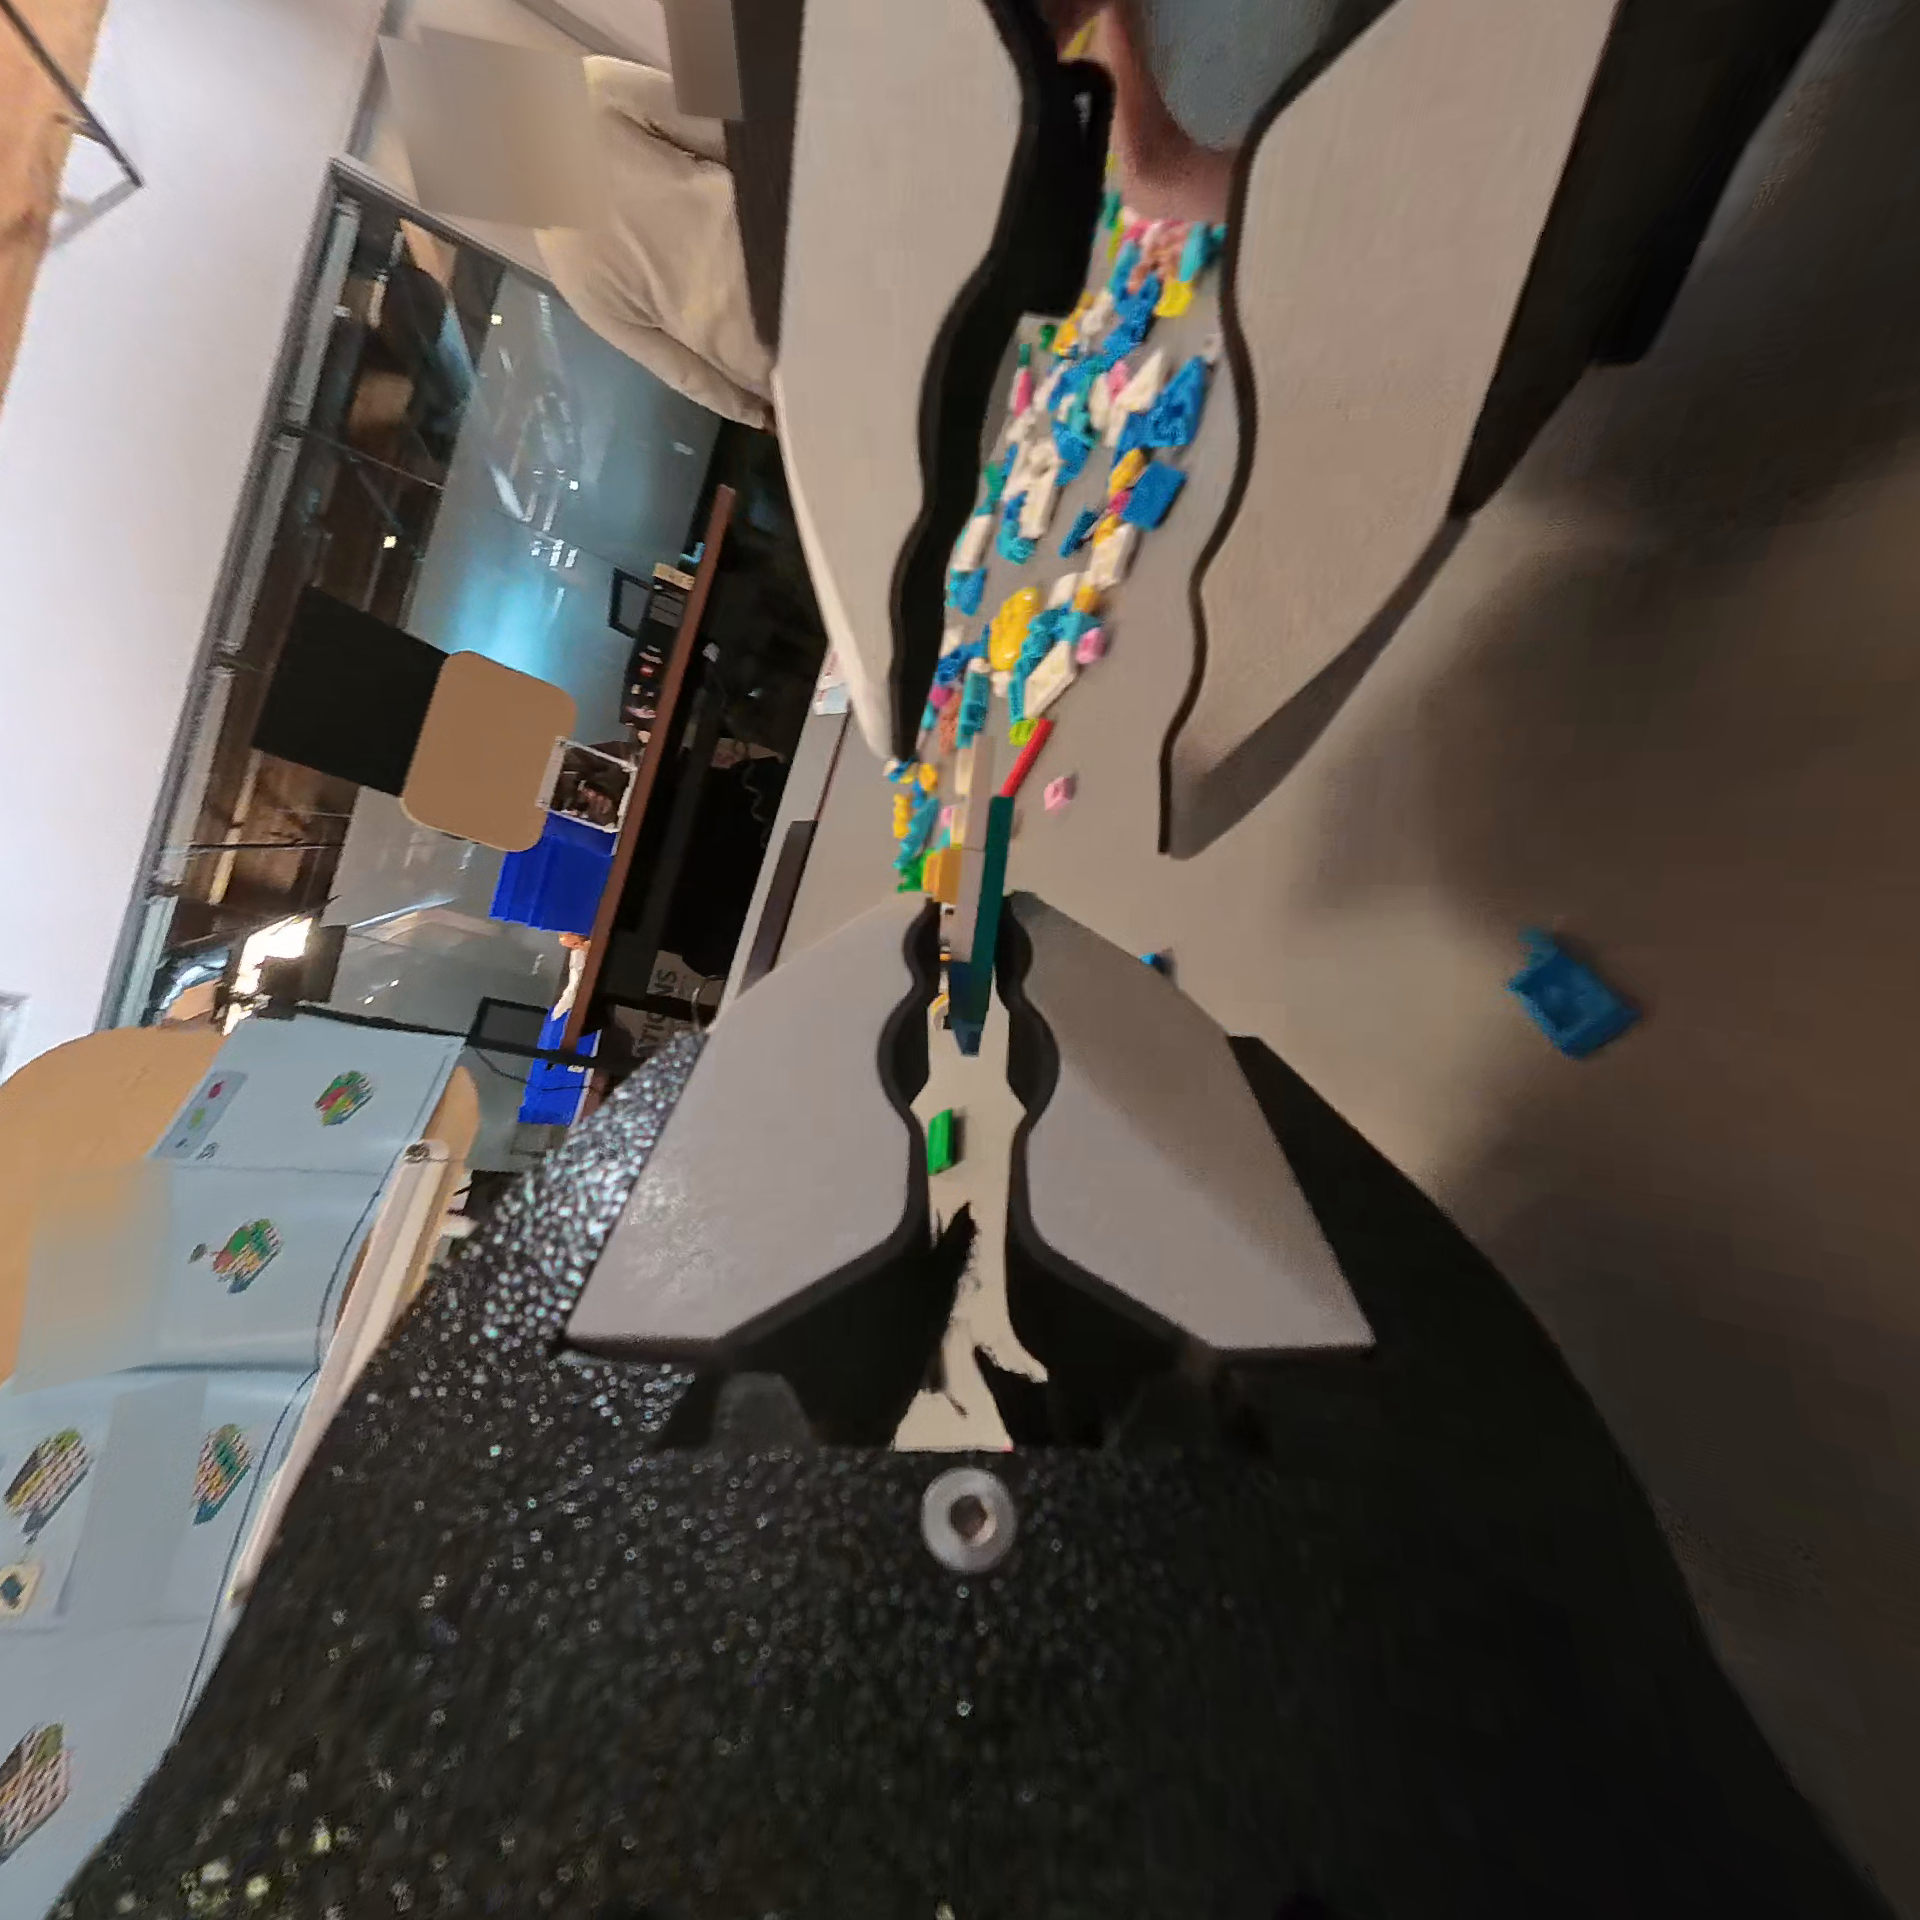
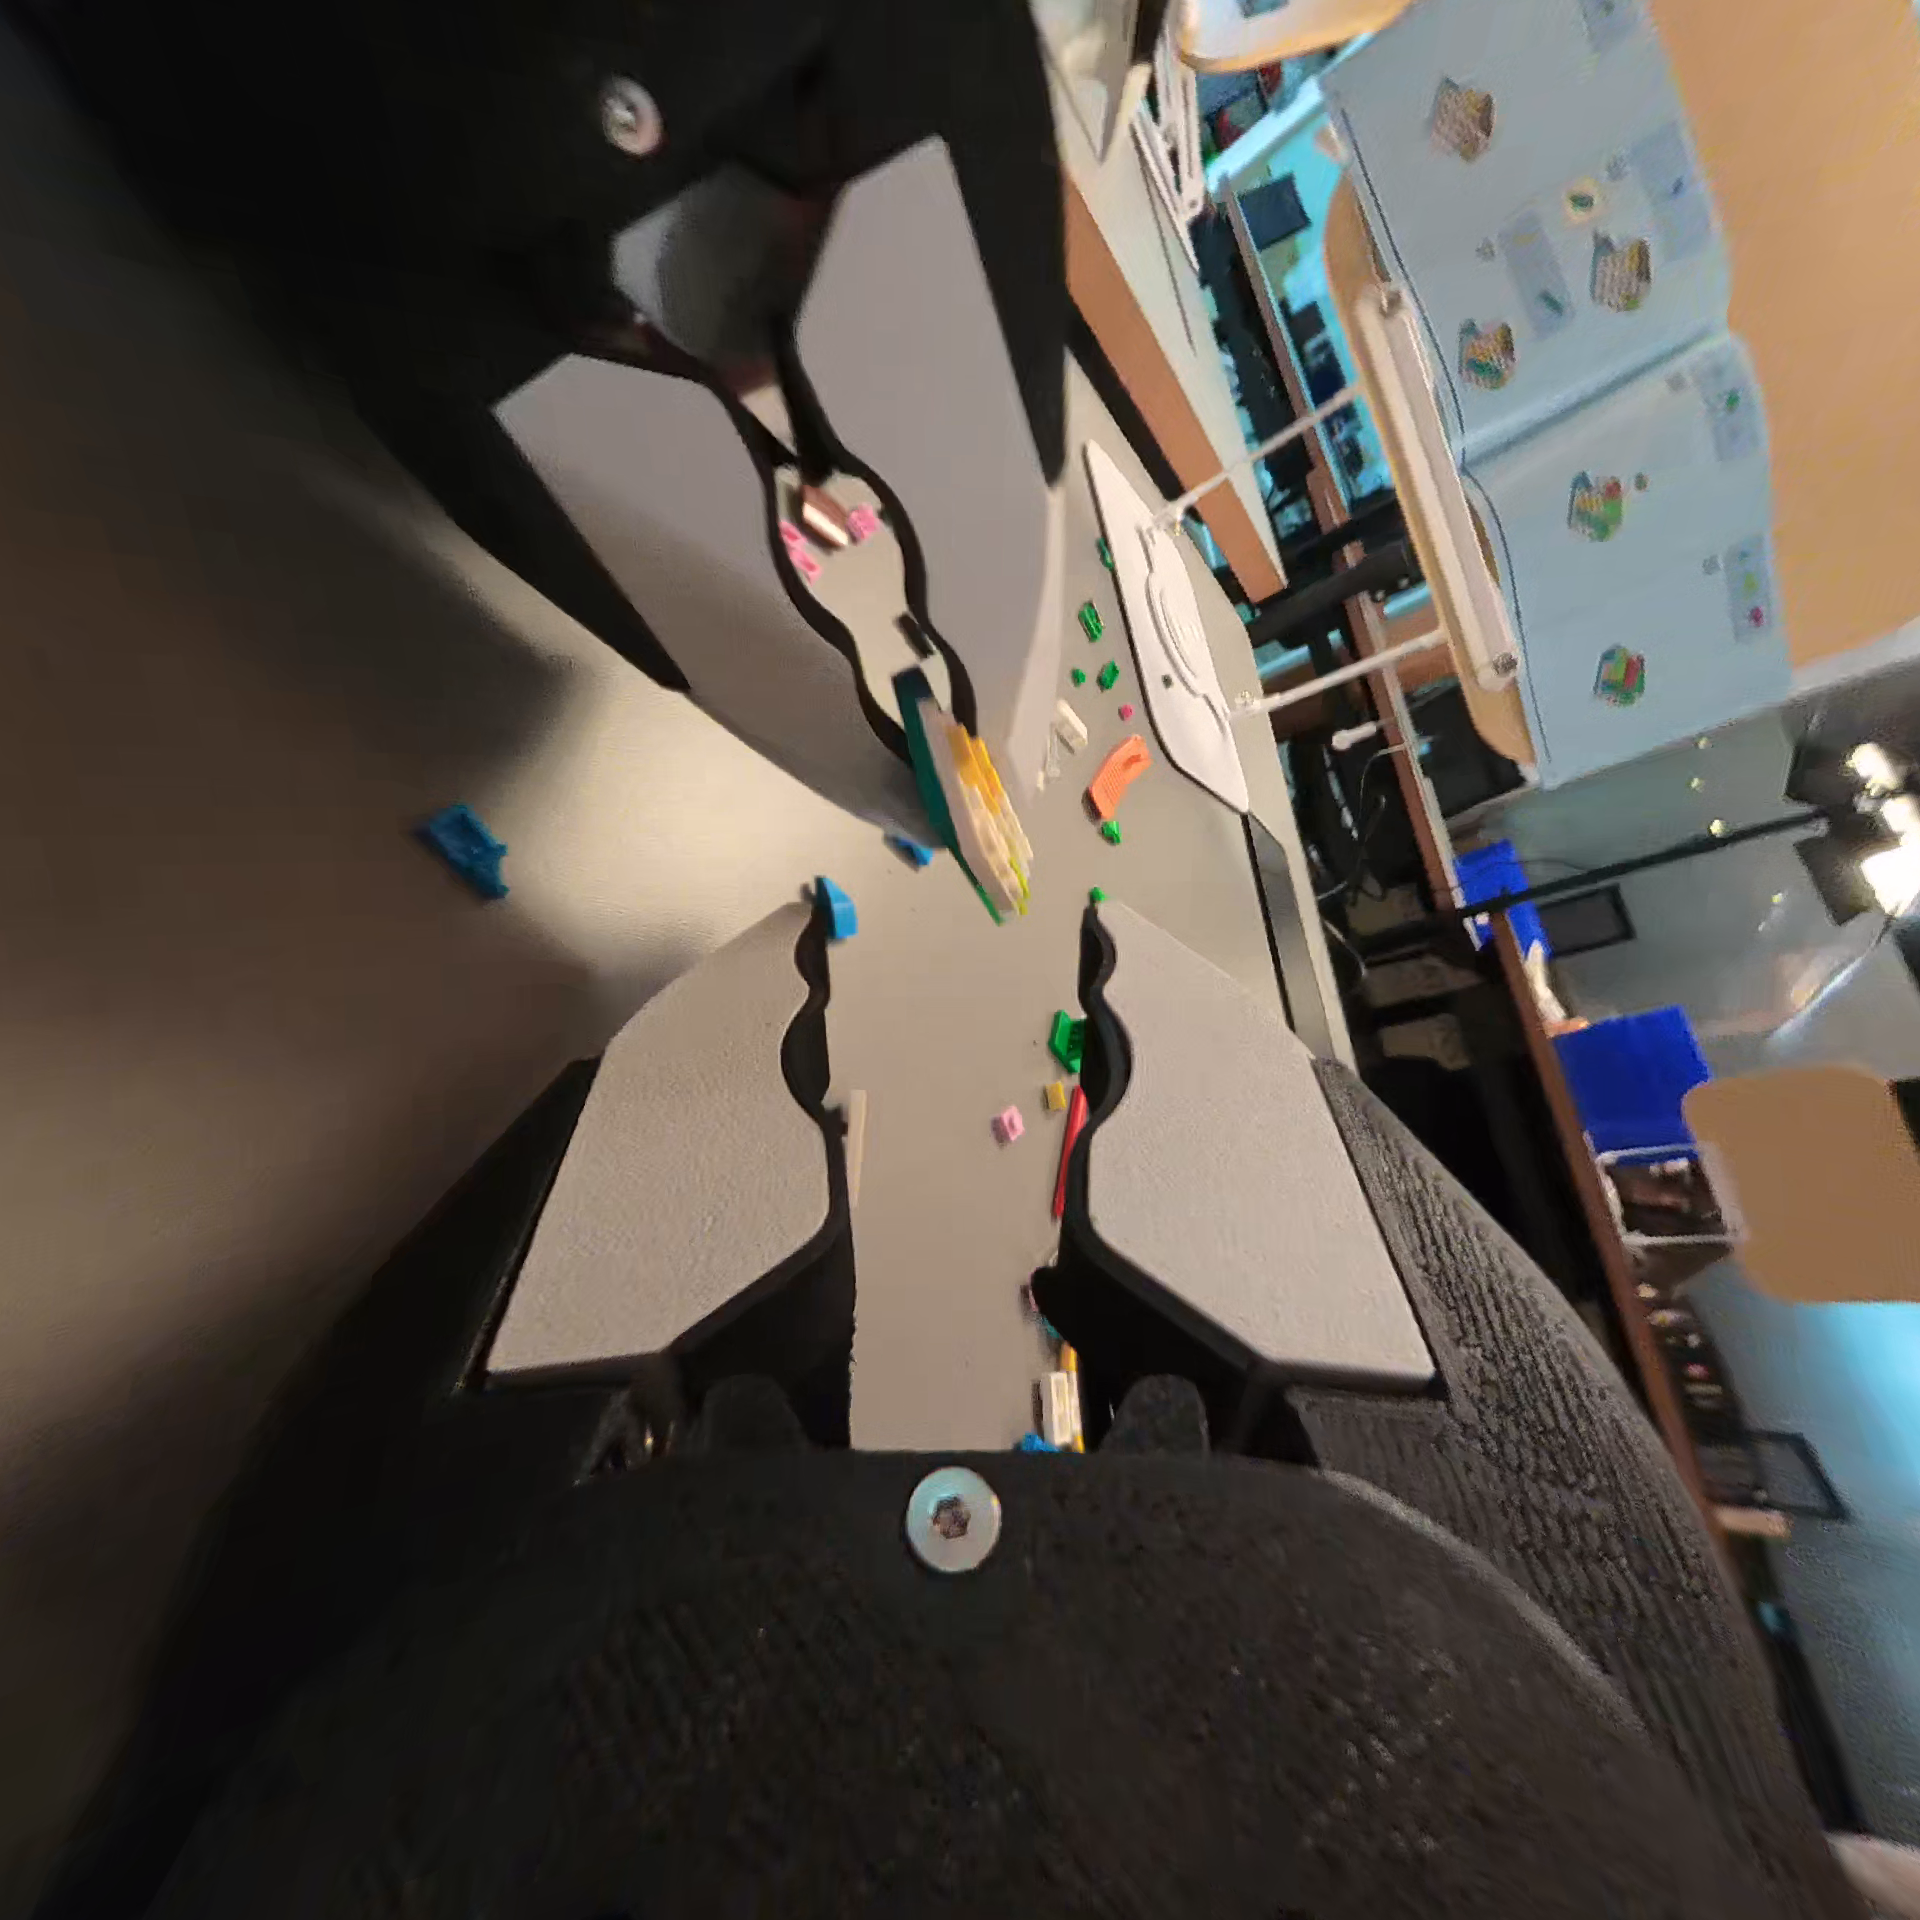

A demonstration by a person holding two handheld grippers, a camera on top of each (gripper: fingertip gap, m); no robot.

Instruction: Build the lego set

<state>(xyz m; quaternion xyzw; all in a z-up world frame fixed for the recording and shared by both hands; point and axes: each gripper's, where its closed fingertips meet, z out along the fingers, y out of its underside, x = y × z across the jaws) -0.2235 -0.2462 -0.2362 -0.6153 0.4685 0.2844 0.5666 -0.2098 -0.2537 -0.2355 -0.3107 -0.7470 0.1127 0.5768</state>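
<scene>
My left gripper [image 1: 971, 909] is shut on a small lego assembly [image 1: 977, 904], a teal plate with white and yellow bricks on it, held above the grey table [image 1: 1351, 1039]. In the right wrist view the same assembly [image 2: 966, 800] sits tilted between the left gripper's fingers [image 2: 727, 582]. My right gripper [image 2: 956, 914] is open and empty, its tips just short of the assembly. It also shows in the left wrist view [image 1: 1039, 790], facing the left gripper. A pile of loose bricks [image 1: 1081, 436] lies behind it.
A blue piece [image 2: 468, 836] lies apart on the table, another blue piece [image 2: 836, 909] by my right gripper's tip. Green [image 2: 1067, 1039], pink [image 2: 1006, 1124], red [image 2: 1070, 1153] and orange [image 2: 1117, 774] pieces lie around. An instruction booklet [image 2: 1558, 416] rests on a white stand [image 2: 1174, 644]. Left and right tips are no more than a few centimetres apart. About 6 centimetres separates my right fingertips from the blue piece [image 2: 468, 836]. Seen from the left wrist view [image 1: 1547, 1009] as well.
</scene>
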